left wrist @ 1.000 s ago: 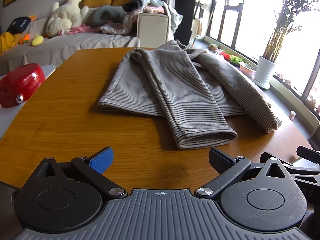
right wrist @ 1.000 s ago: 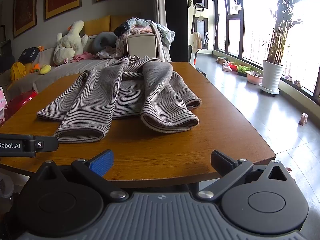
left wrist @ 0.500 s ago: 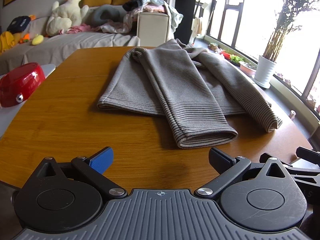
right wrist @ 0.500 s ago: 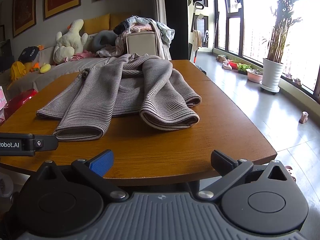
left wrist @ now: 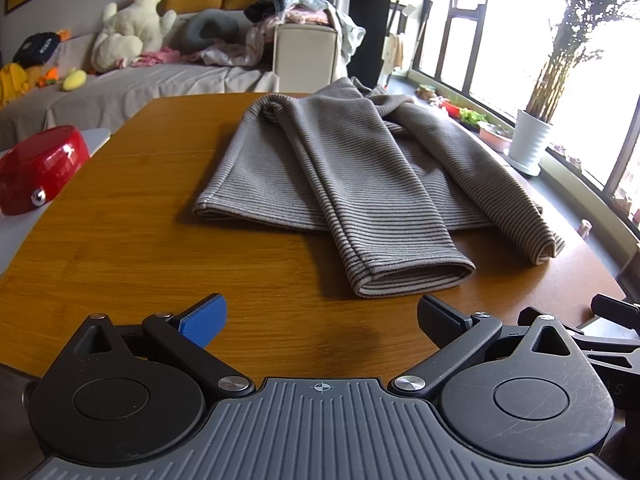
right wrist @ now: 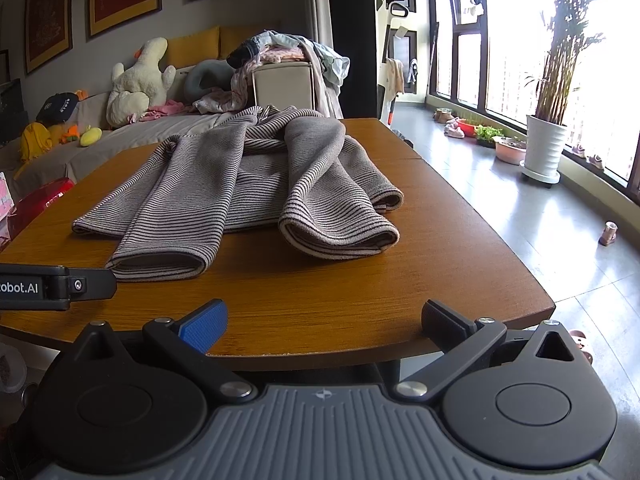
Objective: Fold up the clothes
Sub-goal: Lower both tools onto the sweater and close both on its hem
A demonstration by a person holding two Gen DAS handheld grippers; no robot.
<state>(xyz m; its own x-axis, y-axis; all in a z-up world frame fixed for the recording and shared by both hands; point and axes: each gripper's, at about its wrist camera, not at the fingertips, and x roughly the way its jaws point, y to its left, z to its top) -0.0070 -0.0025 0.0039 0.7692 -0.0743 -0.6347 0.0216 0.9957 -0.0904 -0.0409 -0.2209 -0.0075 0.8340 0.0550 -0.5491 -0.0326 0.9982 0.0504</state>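
Note:
A grey striped sweater (left wrist: 352, 176) lies flat on the wooden table (left wrist: 140, 220), both sleeves folded in over the body with cuffs toward me. The right wrist view shows the same sweater (right wrist: 248, 184) with one cuff near the left and one at the centre. My left gripper (left wrist: 320, 320) hovers open above the near table edge, short of the nearer cuff, nothing between its fingers. My right gripper (right wrist: 324, 322) is open too, held just off the table's front edge. The left gripper's body (right wrist: 52, 286) shows at the left of the right wrist view.
A red bowl-like object (left wrist: 40, 168) sits off the table's left side. Behind the table are a sofa with plush toys (left wrist: 128, 36) and a box piled with clothes (left wrist: 304, 52). A potted plant (right wrist: 544, 152) stands by the windows on the right.
Both grippers have risen or crept forward very slightly; the sweater has not moved and both grippers stay open.

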